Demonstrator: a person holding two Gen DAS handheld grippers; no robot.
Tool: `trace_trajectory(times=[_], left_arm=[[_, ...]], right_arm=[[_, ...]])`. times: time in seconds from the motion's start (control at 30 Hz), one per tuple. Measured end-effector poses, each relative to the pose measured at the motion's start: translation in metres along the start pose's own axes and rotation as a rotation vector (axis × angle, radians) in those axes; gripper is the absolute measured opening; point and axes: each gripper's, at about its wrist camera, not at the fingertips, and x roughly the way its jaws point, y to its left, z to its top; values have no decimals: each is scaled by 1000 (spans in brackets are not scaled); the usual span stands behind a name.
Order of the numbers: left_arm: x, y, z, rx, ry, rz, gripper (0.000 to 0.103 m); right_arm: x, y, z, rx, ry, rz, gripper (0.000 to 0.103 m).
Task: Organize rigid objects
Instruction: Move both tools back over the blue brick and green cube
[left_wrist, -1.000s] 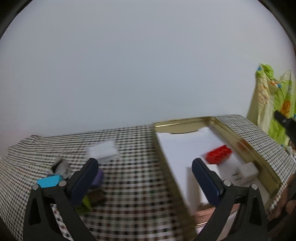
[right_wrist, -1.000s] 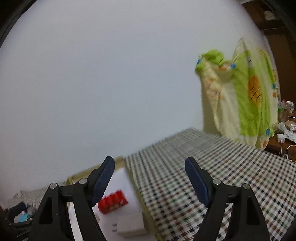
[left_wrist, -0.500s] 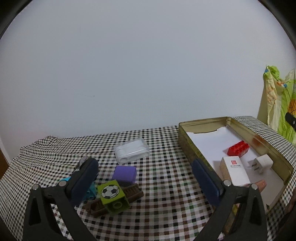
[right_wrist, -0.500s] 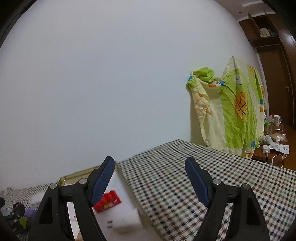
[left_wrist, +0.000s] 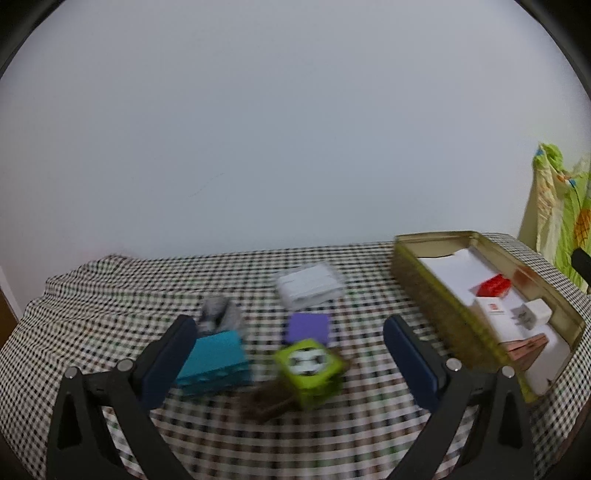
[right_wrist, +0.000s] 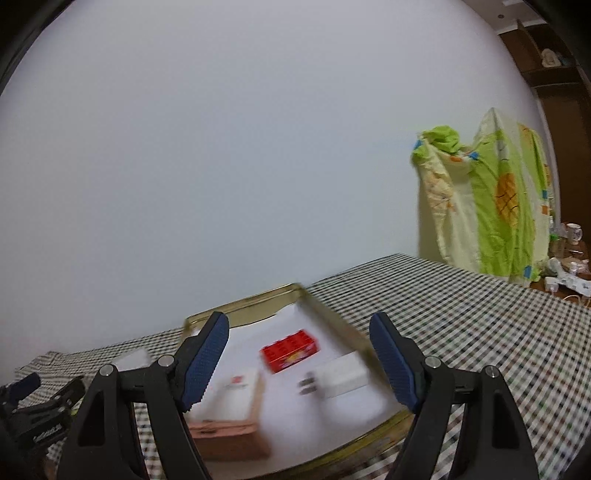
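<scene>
My left gripper (left_wrist: 288, 354) is open above loose pieces on the checked cloth: a cyan block (left_wrist: 214, 360), a green cube with a football print (left_wrist: 308, 369) on a brown piece (left_wrist: 264, 404), a purple block (left_wrist: 307, 327), a grey item (left_wrist: 218, 314) and a clear white case (left_wrist: 308, 286). The gold tin (left_wrist: 421, 291) stands to the right. My right gripper (right_wrist: 299, 356) is open over the tin (right_wrist: 236, 306), which holds a red brick (right_wrist: 290, 349), a white plug (right_wrist: 341, 378) and a white-and-pink box (right_wrist: 231, 413).
The checked tablecloth (right_wrist: 480, 317) stretches right of the tin. A green and yellow cloth (right_wrist: 491, 199) hangs at the far right by a shelf with clutter (right_wrist: 565, 266). A plain white wall stands behind the table. The left gripper's frame (right_wrist: 40, 413) shows at lower left.
The left wrist view swung left, from the tin toward the loose pieces, which now lie between its fingers. The right wrist view swung left too, bringing the tin under its fingers.
</scene>
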Motion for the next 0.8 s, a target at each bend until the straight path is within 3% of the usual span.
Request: trace_trajectory(times=[0.43, 0.63, 0.8], left_arm=[[13, 104, -1, -112, 27, 159, 102], [18, 126, 0, -117, 38, 188, 102], [24, 133, 2, -98, 52, 225, 102]], right_arm=[[-1, 81, -22, -91, 65, 176, 80], [10, 120, -36, -151, 178, 277, 80], [30, 155, -52, -192, 344, 381, 80]])
